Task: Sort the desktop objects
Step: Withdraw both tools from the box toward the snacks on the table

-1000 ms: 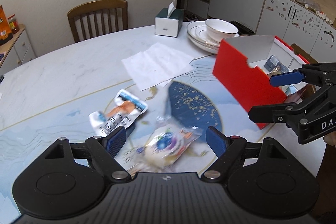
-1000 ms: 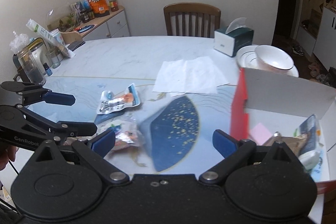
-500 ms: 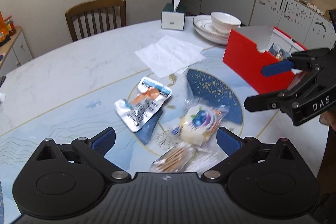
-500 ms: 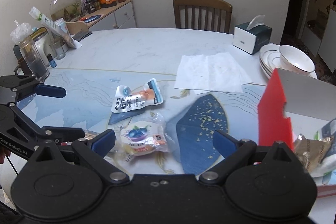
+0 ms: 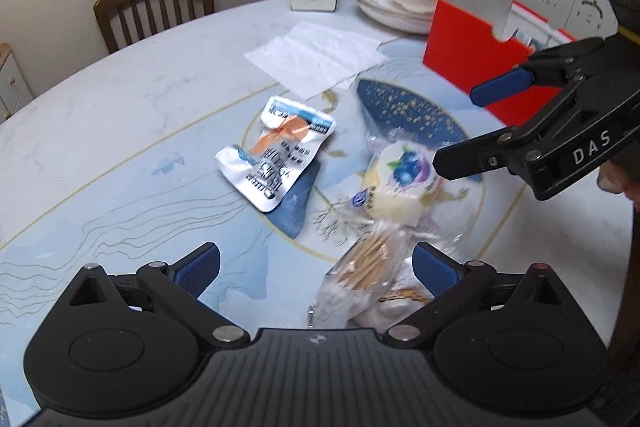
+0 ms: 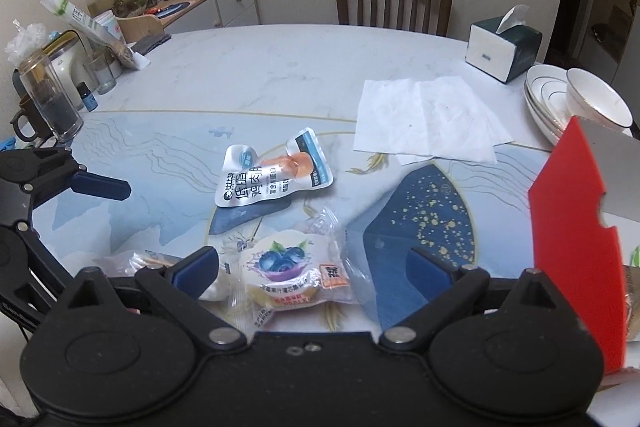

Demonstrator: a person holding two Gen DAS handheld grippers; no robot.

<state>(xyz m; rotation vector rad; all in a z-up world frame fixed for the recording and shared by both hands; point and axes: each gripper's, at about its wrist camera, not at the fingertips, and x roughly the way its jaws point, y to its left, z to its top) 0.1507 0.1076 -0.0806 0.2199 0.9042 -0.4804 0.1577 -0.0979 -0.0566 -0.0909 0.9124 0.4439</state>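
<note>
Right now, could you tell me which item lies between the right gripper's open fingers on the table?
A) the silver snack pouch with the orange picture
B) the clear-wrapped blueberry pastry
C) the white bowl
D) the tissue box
B: in the right wrist view the blueberry pastry lies between the right gripper's spread fingers, while the silver pouch lies farther out on the table.

Your left gripper (image 5: 316, 267) and right gripper (image 6: 314, 267) both angle downward, side by side, jaws spread wide with nothing clamped.
</note>
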